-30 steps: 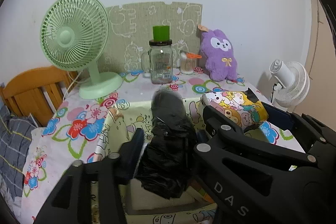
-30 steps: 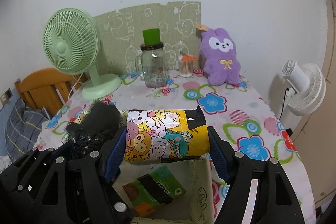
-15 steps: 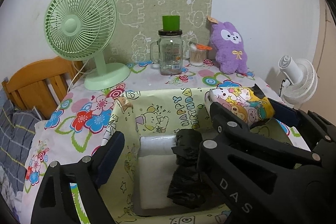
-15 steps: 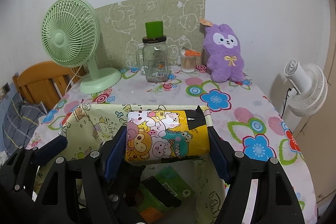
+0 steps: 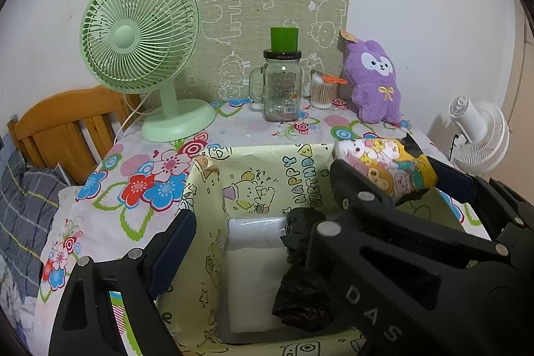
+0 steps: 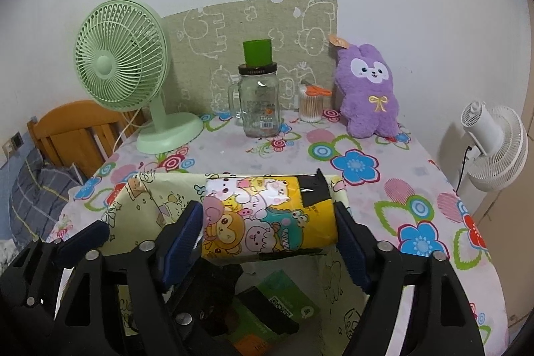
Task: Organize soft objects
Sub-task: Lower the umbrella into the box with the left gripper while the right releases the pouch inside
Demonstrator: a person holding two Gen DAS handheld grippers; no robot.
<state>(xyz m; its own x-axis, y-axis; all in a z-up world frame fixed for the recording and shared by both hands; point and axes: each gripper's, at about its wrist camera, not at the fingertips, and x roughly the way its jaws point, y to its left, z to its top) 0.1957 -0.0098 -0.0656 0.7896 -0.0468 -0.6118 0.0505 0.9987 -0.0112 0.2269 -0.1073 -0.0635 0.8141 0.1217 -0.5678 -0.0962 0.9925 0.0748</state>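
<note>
We lower the right claw, still pinching the cartoon pack, into the box; left claw spread, empty.

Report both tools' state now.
Left tool: open, jaws just opened; black bag lies in the box.
Right tool: holding cartoon-print pack, jaws just easing open.

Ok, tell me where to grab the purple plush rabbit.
Pinch the purple plush rabbit across its belly, below the face, coming from the front. It stands upright close to the wall, so its back looks hard to reach, and the cotton swab jar crowds one side.
</note>
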